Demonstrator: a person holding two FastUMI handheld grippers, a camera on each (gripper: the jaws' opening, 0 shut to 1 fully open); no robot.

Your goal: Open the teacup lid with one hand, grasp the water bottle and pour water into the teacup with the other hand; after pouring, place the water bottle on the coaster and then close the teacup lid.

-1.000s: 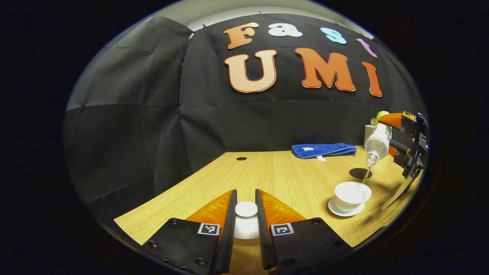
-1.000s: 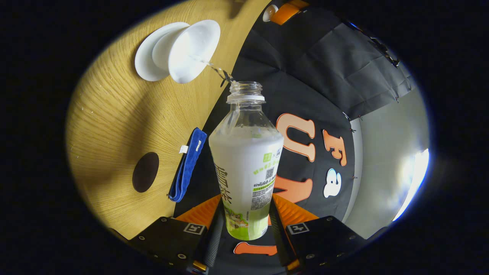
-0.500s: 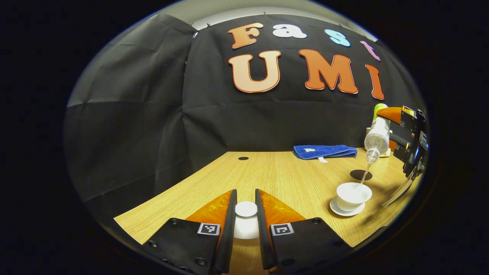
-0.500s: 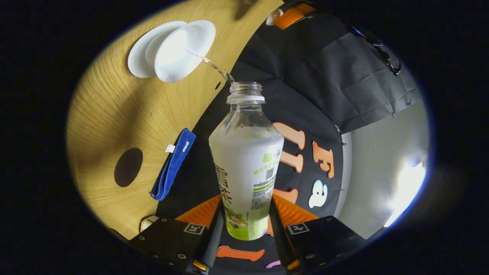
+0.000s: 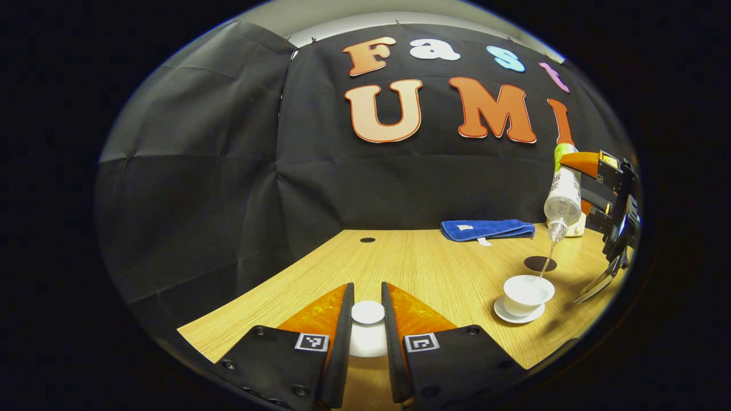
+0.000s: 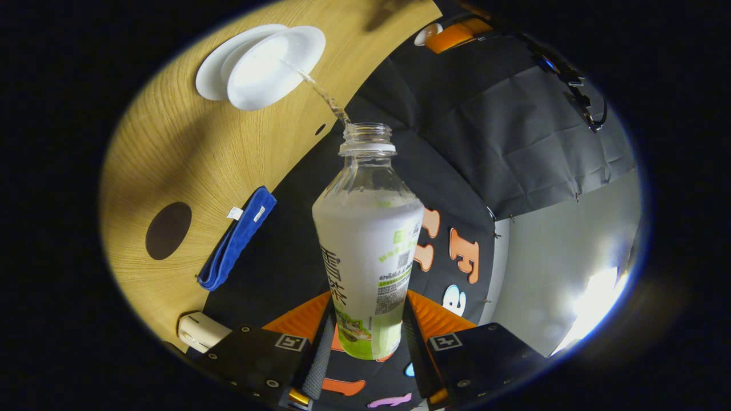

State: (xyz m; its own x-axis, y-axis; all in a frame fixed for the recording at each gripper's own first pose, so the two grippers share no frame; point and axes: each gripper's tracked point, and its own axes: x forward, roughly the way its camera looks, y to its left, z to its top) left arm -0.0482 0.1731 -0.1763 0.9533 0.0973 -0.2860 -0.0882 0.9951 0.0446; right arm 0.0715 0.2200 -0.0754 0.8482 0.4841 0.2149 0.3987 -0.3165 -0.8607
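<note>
Green-labelled water bottle [image 6: 368, 240], writing illegible, in right claw [image 6: 365, 342].

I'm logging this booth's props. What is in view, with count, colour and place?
Table: 1, light wood, under everything.
Teacup: 1, white, on the saucer, open, water streaming in.
Saucer: 1, white, under the teacup.
Lid: 1, white, between the left gripper's fingers.
Bottle: 1, clear with green label, tilted over the teacup.
Coaster: 1, dark, behind the teacup.
Towel: 1, blue, folded, table's far edge.
Left gripper: 1, black and orange, holding the lid.
Right gripper: 1, black and orange, gripping the bottle.
</note>
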